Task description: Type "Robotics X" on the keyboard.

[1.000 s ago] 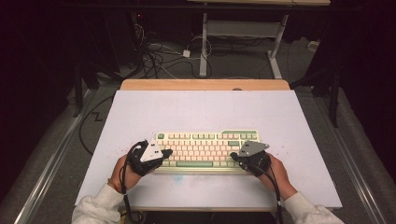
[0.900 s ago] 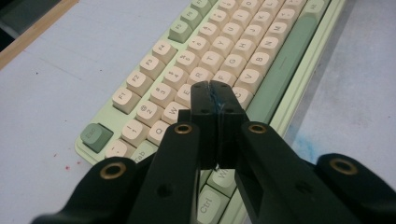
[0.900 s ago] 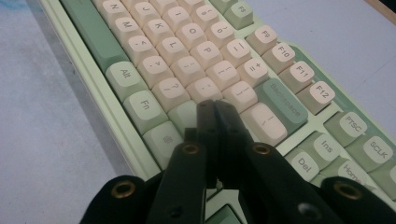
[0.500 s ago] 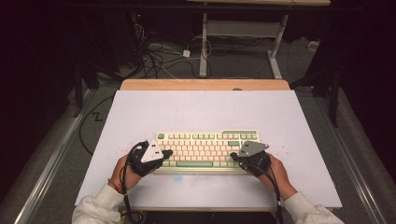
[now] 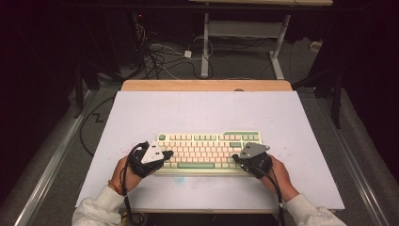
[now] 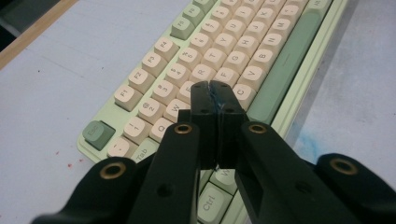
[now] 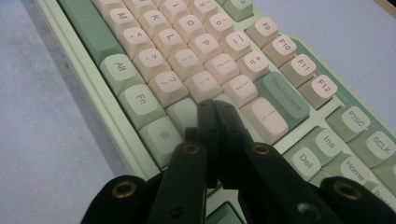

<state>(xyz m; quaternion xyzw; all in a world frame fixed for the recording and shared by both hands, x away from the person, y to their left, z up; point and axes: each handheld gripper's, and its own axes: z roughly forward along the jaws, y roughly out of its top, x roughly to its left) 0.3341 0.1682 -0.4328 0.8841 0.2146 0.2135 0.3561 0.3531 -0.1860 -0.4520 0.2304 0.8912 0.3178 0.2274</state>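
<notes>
Resting over the keyboard (image 5: 207,150), left claw (image 6: 211,91) and right claw (image 7: 215,108) are both pinched together, empty.
</notes>
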